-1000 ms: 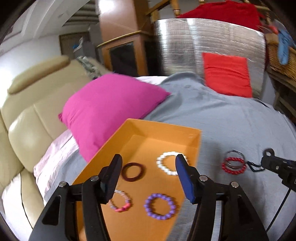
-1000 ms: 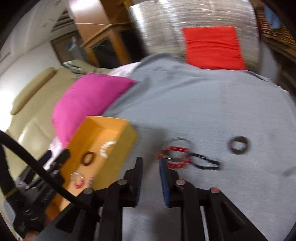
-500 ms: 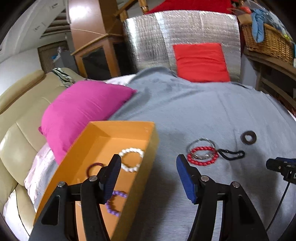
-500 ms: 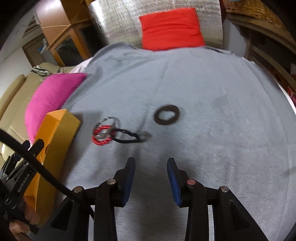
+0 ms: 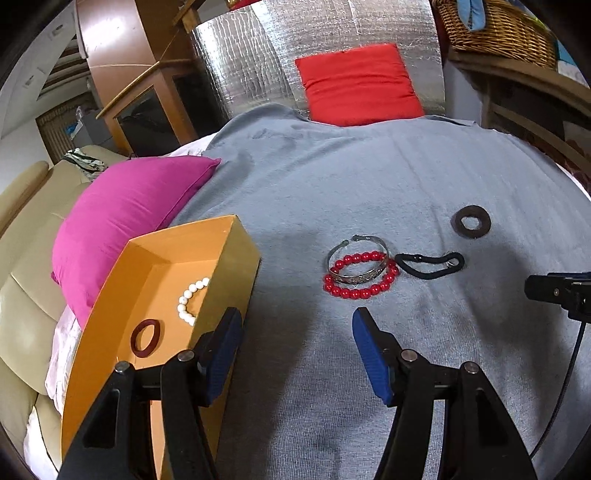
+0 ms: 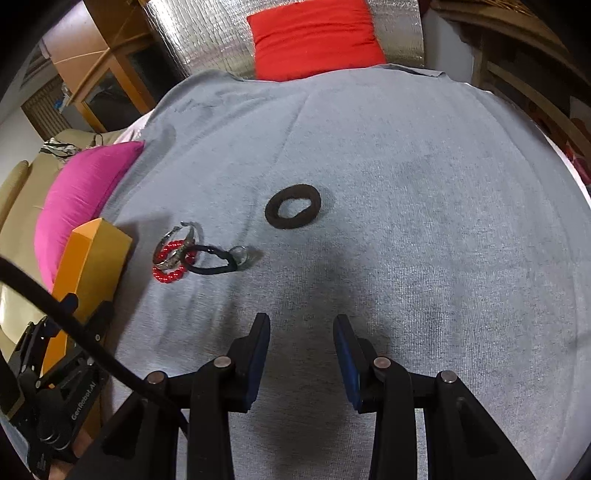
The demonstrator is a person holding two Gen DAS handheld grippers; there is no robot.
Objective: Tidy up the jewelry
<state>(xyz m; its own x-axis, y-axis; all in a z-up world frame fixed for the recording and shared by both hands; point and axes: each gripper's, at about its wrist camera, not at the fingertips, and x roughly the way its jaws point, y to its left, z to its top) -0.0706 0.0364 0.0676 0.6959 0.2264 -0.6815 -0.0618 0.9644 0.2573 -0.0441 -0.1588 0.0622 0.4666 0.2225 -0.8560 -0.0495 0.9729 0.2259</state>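
On the grey cloth lies a red bead bracelet [image 5: 360,277] with a silver bangle [image 5: 356,258] resting across it. A black hair tie [image 5: 430,264] is just right of them, and a dark brown ring [image 5: 472,221] is farther right. The orange box [image 5: 229,273] at the left holds a white bead bracelet [image 5: 190,297] and a dark red bangle [image 5: 146,338]. My left gripper [image 5: 295,317] is open and empty, short of the red bracelet. My right gripper [image 6: 301,319] is open and empty, with the brown ring [image 6: 293,211] ahead of it and the red bracelet [image 6: 168,275] to its left.
A pink pillow [image 5: 125,218] leans behind the box on a beige sofa [image 5: 22,277]. A red cushion [image 5: 360,85] rests against a silver foil panel [image 5: 258,55] at the far edge. A wicker basket [image 5: 495,22] sits on wooden furniture at the right.
Both grippers swung right, away from the orange box and out over the grey cloth. The left one was above the box's inside before. The right jaws stand a little wider.
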